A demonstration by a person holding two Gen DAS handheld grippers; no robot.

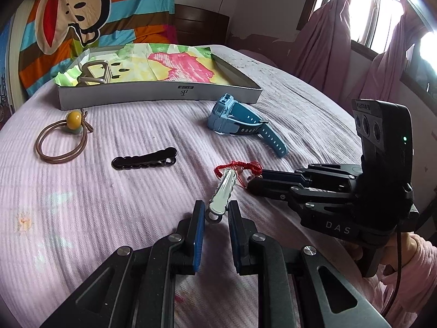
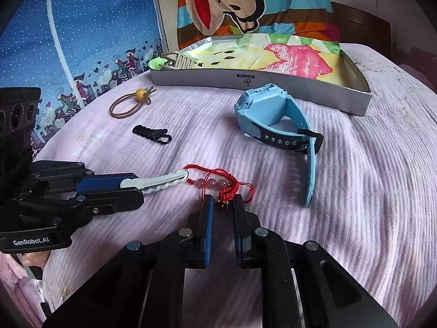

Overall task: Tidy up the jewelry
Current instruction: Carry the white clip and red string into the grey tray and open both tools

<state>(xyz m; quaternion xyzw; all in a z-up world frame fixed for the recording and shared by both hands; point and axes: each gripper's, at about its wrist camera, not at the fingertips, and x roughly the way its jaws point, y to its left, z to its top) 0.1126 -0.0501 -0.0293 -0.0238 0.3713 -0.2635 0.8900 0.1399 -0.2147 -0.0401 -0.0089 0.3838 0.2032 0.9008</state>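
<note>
Two grippers work together: my left gripper (image 1: 215,214), fingers bracketing the white hair clip (image 1: 222,195) on the bed (image 1: 136,205), should close squarely, while my right gripper (image 2: 222,207) straddles the red bracelet (image 2: 218,184).

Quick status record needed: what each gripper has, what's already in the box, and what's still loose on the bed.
left gripper: fingers either side of the white hair clip; contact unclear
right gripper: fingers around the red cord bracelet, charm between the pads; not clearly clamped
box: holds a beige claw clip, left end, on colourful paper
loose on bed: blue watch, black hair clip, brown hair tie with yellow bead
</note>
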